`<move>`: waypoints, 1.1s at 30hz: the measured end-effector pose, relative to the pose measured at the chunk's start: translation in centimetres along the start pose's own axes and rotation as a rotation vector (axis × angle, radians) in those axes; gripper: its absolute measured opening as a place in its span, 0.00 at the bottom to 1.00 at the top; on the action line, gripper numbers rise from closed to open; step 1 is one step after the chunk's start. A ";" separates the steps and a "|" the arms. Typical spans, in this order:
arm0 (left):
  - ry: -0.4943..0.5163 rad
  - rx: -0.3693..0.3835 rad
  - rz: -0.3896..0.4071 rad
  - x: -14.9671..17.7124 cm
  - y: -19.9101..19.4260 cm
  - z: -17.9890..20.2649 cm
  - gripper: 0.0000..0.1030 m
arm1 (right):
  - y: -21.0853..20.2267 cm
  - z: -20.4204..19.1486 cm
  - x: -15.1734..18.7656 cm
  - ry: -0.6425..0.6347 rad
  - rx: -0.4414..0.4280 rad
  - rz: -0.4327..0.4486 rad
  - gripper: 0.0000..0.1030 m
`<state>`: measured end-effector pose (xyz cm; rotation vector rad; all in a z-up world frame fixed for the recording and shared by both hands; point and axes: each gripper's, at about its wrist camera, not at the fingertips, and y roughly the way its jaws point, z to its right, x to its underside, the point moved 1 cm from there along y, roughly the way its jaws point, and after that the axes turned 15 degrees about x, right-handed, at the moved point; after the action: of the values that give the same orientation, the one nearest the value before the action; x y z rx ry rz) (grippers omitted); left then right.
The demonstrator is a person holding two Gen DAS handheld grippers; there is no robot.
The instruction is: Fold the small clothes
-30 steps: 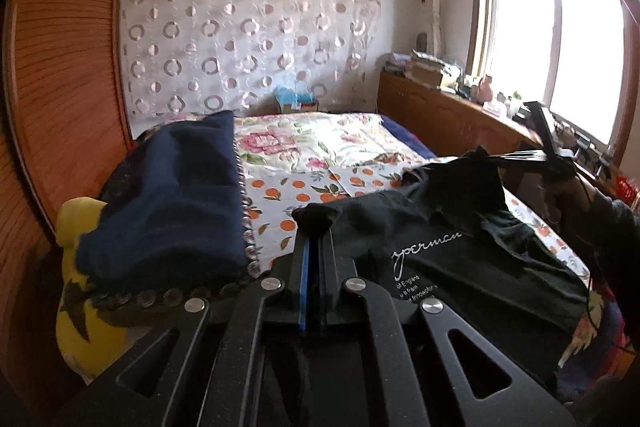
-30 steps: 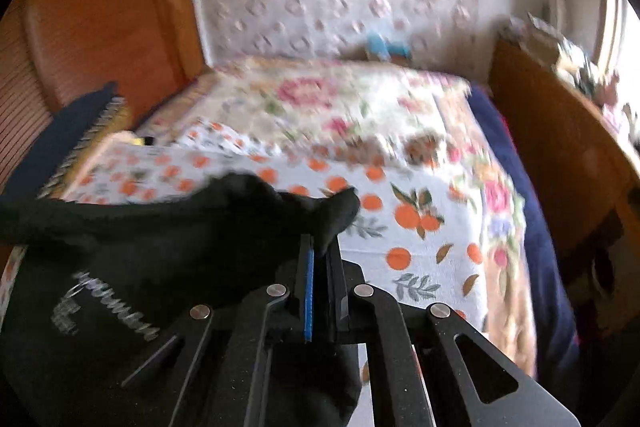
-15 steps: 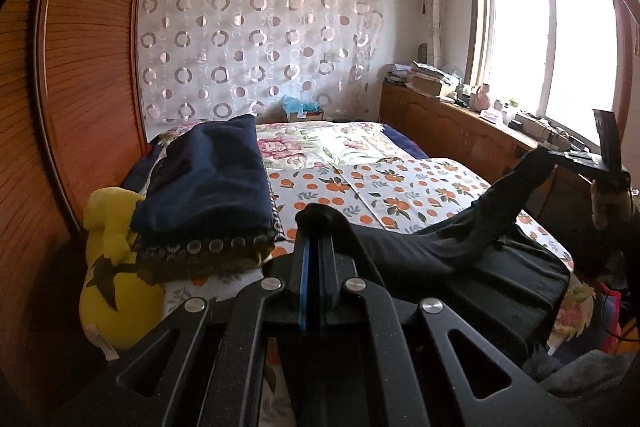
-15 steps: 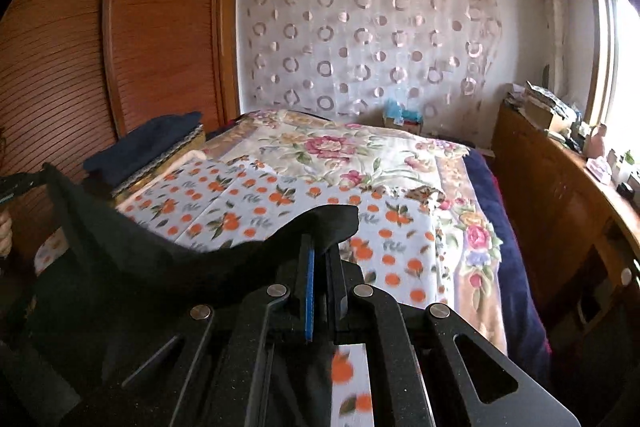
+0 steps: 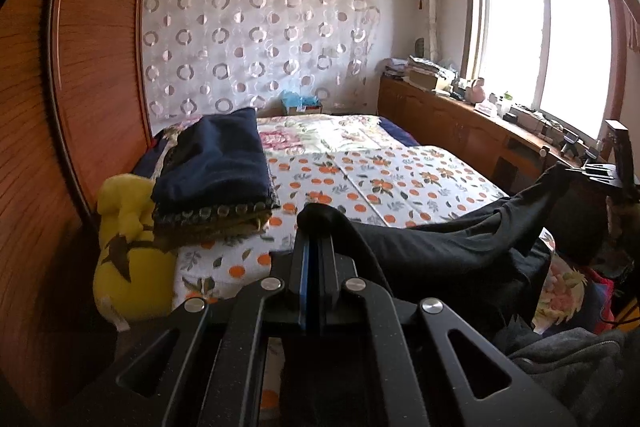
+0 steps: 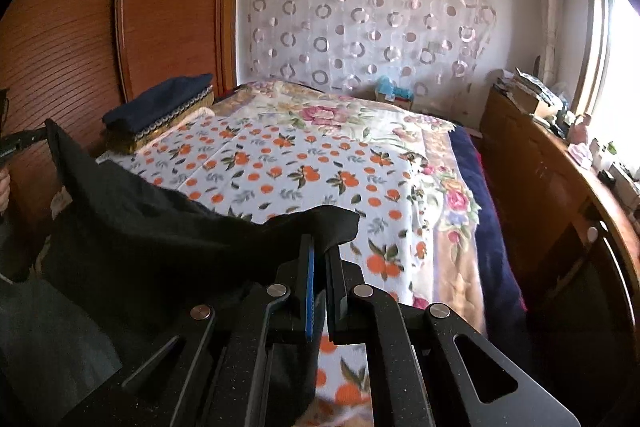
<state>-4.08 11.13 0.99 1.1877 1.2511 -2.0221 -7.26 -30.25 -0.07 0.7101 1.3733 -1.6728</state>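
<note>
1. While the black garment (image 5: 460, 247) hangs stretched between the two tools over the near edge of the bed (image 5: 400, 171), the left gripper (image 5: 314, 227) has its fingers pinched all the way together on one corner of it, cloth bunched over the tips.
2. Right gripper (image 6: 320, 247) is the same deal: fingers clamped tight on the other corner, with a flap of black fabric draped over the tips.
3. In the left wrist view the cloth runs off to the right gripper (image 5: 596, 173) out at the right edge, pulled fairly taut along the top and sagging below.
4. The bed has an orange-print sheet (image 6: 280, 163) on top of a floral quilt (image 6: 320, 111).
5. A folded navy blanket (image 5: 216, 163) sits on a stack at the left side, next to the wooden wardrobe (image 5: 80, 67).
6. A yellow plush toy (image 5: 128, 259) is squeezed beside that stack.
</note>
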 end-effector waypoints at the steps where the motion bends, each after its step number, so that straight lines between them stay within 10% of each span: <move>1: -0.003 -0.003 -0.007 0.2 0.1 0.1 0.04 | -0.4 -0.1 0.0 -0.003 -0.002 -0.007 0.04; 5: 0.010 -0.040 -0.030 0.9 0.6 0.4 0.05 | -0.5 -0.4 0.4 -0.011 -0.013 -0.051 0.04; 8: 0.002 -0.033 -0.023 0.8 0.7 0.0 0.33 | -0.1 -0.2 0.4 0.008 -0.037 -0.078 0.04; 15: 0.013 -0.046 -0.049 0.6 2.9 -1.2 0.67 | 0.3 0.9 -1.5 0.028 -0.007 -0.059 0.38; 33: -0.082 -0.085 -0.231 2.1 13.5 -8.0 0.69 | 10.2 -0.5 -1.2 0.102 -0.086 -0.175 0.37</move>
<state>8.35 11.98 -8.76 0.9480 1.4754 -2.1323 2.17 -29.93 -4.21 0.6490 1.6091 -1.7208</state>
